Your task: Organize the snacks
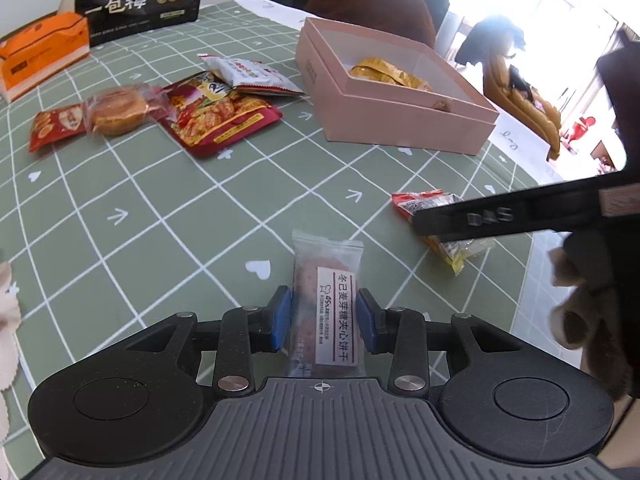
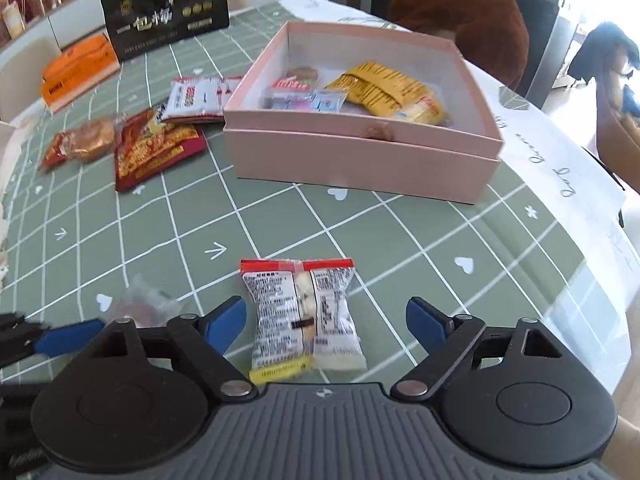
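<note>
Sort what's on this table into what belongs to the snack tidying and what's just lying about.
Part of the job:
- pink box
- biscuit packet gripped by the left tool
- white snack packet between the open pads of the right tool
- red snack bag
- wrapped cake

Lying about:
- black bag
- orange box
- brown chair

In the left wrist view, the clear-wrapped pink biscuit packet (image 1: 326,308) has its lower end hidden behind the gripper body; the pink open cardboard box (image 1: 400,120) hides most of its contents behind its near wall. At lower left of the right wrist view, a crinkled clear wrapper (image 2: 146,300) is blurred
</note>
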Action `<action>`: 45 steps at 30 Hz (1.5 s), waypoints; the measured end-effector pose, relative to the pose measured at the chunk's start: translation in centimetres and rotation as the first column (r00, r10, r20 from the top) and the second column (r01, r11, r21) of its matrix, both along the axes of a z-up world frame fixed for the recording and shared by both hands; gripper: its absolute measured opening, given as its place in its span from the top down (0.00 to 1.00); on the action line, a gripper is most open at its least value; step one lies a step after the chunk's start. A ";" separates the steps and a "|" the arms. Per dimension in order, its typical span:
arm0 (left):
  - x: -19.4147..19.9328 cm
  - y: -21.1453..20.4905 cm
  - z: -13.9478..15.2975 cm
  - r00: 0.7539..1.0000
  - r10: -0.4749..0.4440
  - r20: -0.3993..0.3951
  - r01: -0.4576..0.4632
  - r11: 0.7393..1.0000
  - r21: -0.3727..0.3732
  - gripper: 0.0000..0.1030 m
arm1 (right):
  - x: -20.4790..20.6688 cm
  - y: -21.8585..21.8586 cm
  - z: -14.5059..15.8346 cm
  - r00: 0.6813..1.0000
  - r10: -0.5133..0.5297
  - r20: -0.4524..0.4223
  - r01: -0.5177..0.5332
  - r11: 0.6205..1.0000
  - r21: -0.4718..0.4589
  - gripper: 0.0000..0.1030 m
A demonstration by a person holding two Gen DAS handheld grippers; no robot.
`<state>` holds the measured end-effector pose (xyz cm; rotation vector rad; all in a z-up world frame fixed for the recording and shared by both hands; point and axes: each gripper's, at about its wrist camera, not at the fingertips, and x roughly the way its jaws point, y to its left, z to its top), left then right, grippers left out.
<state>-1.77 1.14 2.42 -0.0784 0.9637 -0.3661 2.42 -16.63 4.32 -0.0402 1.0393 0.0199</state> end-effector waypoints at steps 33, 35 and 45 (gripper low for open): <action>0.4 -3.0 0.1 0.980 -0.198 0.000 0.196 0.970 0.146 0.54 | -4.1 -0.4 -1.1 0.999 0.022 -0.040 -0.021 0.999 0.024 0.26; 0.5 -3.3 0.1 0.980 -0.200 0.001 0.198 0.967 0.158 0.54 | -3.9 -0.4 -1.2 0.999 0.022 -0.036 -0.022 1.000 0.023 0.24; 0.4 -2.3 0.0 0.983 -0.185 0.013 0.183 0.978 0.100 0.53 | -4.3 -0.8 -0.5 0.997 0.045 -0.055 -0.045 0.999 0.012 0.47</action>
